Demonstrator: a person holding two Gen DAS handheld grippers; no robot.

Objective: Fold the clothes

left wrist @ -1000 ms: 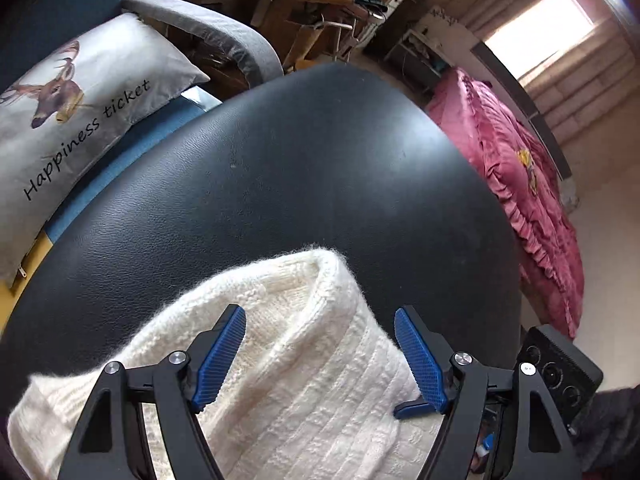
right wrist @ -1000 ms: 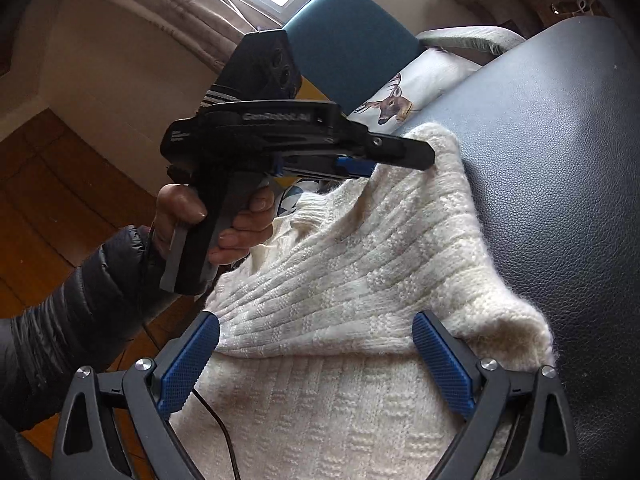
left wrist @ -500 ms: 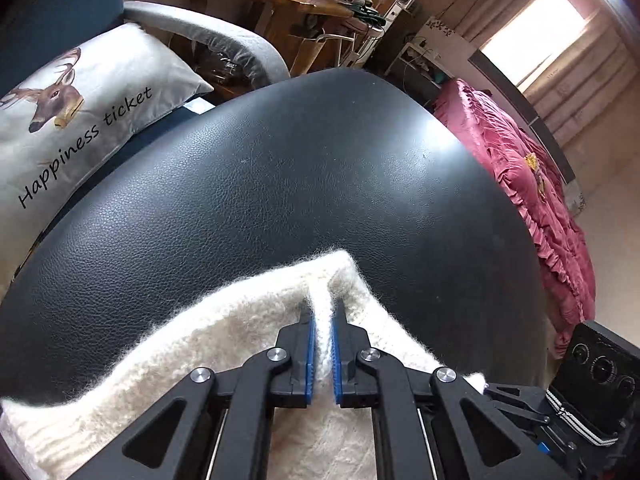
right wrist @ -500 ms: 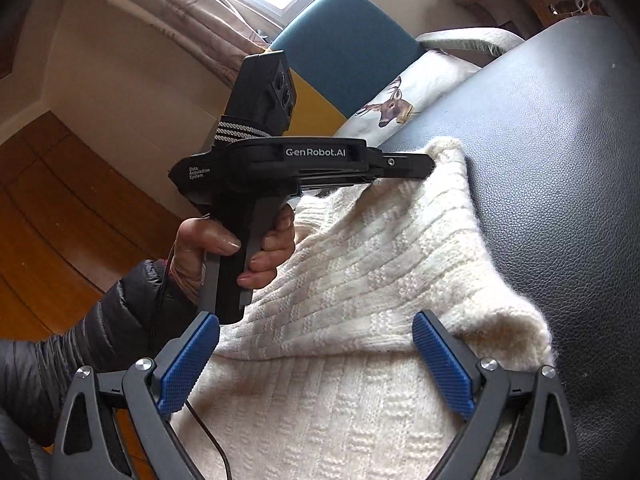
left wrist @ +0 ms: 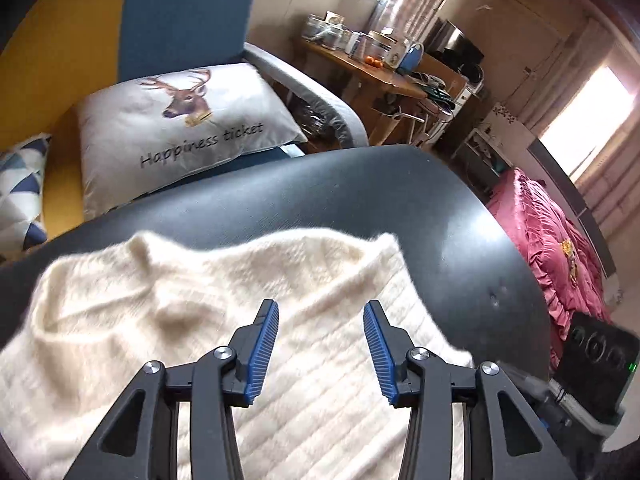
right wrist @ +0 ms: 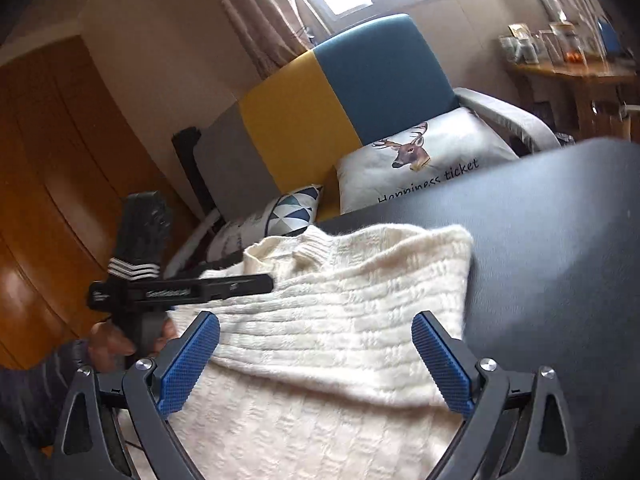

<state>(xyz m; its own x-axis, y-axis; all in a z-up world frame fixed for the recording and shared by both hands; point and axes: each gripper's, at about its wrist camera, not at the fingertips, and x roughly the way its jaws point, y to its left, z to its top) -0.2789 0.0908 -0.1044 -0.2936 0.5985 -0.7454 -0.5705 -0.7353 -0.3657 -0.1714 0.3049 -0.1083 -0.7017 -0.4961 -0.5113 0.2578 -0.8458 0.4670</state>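
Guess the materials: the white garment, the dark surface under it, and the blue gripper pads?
Sweater: looks like a soft wool or acrylic knit, cream, with fuzzy edges and ribbed rows.
Tabletop: likely leather or faux-leather covering, black with a fine pebbled grain and a soft sheen.
Pads: probably moulded rubber or plastic, matte blue with a fine gripping texture; the look alone does not settle which.

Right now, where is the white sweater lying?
The white sweater lies on the black padded surface, under both open grippers in the two wrist views, its collar toward the deer pillow on the sofa behind.
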